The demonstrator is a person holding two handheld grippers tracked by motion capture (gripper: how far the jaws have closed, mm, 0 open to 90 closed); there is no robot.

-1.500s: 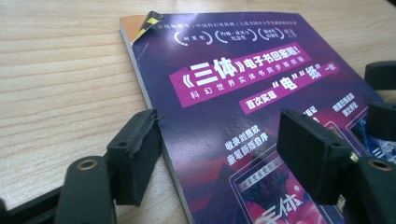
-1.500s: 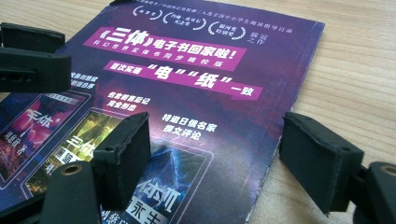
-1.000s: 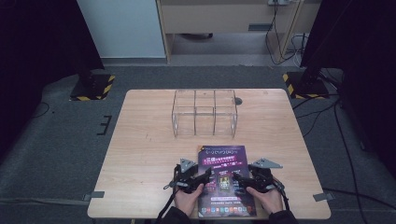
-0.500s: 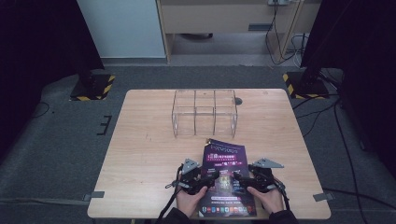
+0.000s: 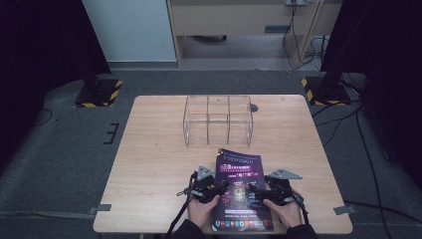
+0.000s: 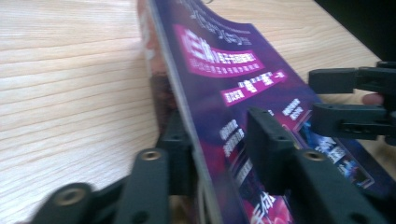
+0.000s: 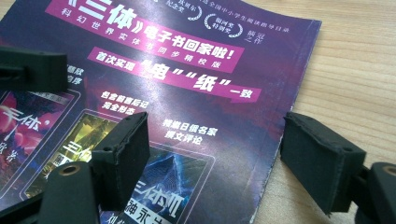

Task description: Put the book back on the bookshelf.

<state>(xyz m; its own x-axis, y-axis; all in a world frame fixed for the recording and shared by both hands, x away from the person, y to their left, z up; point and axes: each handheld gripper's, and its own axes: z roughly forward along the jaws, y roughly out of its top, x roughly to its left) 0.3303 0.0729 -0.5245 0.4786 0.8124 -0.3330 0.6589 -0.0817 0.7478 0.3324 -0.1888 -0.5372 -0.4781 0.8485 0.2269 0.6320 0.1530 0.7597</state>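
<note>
Bare wooden table (image 5: 154,149) lies open left and right of the purple magazine (image 5: 240,191). Just beyond the magazine's far edge, a clear three-bay organizer (image 5: 218,119) blocks the centre, with open tabletop on both sides of it.

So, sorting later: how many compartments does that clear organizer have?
3, side by side in the clear organizer at the table's far middle: left, centre, right, beyond the magazine.

Magazine (image 5: 240,191) on table (image 5: 154,164), before rack (image 5: 218,119).
</note>
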